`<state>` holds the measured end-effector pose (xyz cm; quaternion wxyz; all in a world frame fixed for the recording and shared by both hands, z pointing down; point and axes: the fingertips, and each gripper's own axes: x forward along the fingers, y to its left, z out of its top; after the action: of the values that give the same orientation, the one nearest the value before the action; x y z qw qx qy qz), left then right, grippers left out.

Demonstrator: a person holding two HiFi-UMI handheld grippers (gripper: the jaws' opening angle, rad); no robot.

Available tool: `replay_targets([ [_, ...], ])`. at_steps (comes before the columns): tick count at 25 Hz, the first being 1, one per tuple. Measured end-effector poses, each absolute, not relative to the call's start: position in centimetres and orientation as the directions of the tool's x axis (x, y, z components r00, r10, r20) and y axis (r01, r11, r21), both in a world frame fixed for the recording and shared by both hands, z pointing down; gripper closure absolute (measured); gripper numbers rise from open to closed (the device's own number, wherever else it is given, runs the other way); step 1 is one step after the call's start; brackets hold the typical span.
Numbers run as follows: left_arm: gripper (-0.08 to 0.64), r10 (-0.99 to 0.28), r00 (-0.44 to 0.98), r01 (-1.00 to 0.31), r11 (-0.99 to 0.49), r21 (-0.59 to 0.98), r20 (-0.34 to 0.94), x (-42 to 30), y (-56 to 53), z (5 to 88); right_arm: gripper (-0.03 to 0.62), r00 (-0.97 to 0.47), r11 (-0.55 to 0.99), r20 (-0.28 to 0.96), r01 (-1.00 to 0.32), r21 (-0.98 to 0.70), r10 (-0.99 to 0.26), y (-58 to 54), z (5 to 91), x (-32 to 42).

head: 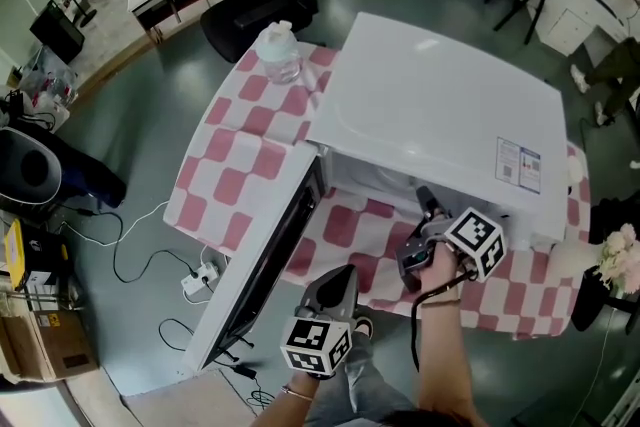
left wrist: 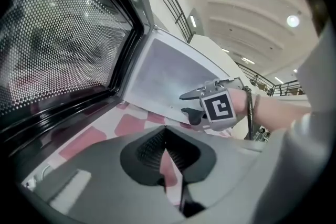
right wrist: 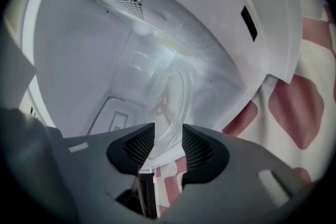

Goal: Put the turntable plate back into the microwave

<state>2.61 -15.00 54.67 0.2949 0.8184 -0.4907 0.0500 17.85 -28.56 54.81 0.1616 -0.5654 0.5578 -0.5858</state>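
**Head view.**
- Item: white box-shaped microwave oven (head: 440, 105), standing on a worktop under a pink-and-white checked cloth (head: 240, 175).
- Its dark-windowed door (head: 265, 255) hangs fully open to the left, which leaves the mouth free for loading.
- My right claw (head: 425, 203) reaches into that mouth. From here the oven's top hides what it carries.
- My left claw (head: 345, 275) hovers just outside, between the door and the opening, clear of the loading path.
- Item: clear plastic water bottle (head: 281, 52), upright at the cloth's far corner, well apart from the work.

**Left gripper view.**
- Left claw: jaws pressed together, nothing between them.
- I judge it idle, parked low beside the open door's perforated window while the other claw does the carrying.

**Right gripper view.**
- Item: round clear glass turntable plate (right wrist: 173, 92), lying within the white cavity (right wrist: 79, 60), with only its near rim at the mouth.
- Right claw: jaws part-way apart and pinching that near rim, which fills the gap between the pads.
- I hold it by the edge so the disc goes in first and the claw need not follow it deep.
- I judge the plate entered but not yet seated. Whether its hub sits on the drive I cannot tell.
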Motion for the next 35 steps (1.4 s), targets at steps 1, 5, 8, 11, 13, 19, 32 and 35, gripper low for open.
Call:
replay_targets([
  [1,0.56,-0.774,0.513,-0.833,-0.346,0.432,0.37,2.6,-15.0,54.5,0.443,-0.31,-0.32,0.483,-0.45,-0.833,-0.819,-28.4,54.7,17.9],
  [5,0.56,-0.777,0.514,-0.833,-0.351,0.428,0.364,2.8,-14.9,54.0,0.443,-0.309,-0.295,0.492,-0.51,-0.808,-0.814,-27.5,54.0,18.0],
  [8,0.56,-0.776,0.515,-0.833,-0.355,0.425,0.362,3.1,-14.7,53.5,0.444,-0.319,-0.27,0.502,-0.556,-0.786,-0.804,-26.6,53.5,17.8],
  [11,0.56,-0.778,0.515,-0.835,-0.36,0.416,0.359,3.3,-14.4,52.8,0.445,-0.333,-0.243,0.52,-0.607,-0.757,-0.787,-25.3,53.1,17.6],
  [13,0.56,-0.782,0.512,-0.838,-0.362,0.409,0.356,3.4,-14.2,52.3,0.445,-0.333,-0.213,0.531,-0.656,-0.724,-0.779,-24.4,52.6,17.6],
  [19,0.56,-0.793,0.5,-0.848,-0.368,0.382,0.348,3.5,-13.7,50.0,0.445,-0.389,-0.042,0.514,-0.766,-0.642,-0.765,-21.7,49.7,16.6],
  [32,0.56,-0.826,0.474,-0.87,-0.384,0.311,0.306,3.9,-14.9,42.8,0.539,-0.391,0.152,0.441,-0.861,-0.486,-0.808,-16.9,43.1,18.1],
  [35,0.56,-0.831,0.474,-0.87,-0.391,0.301,0.29,4.2,-15.4,41.6,0.566,-0.385,0.168,0.433,-0.872,-0.46,-0.815,-15.8,42.2,18.5],
])
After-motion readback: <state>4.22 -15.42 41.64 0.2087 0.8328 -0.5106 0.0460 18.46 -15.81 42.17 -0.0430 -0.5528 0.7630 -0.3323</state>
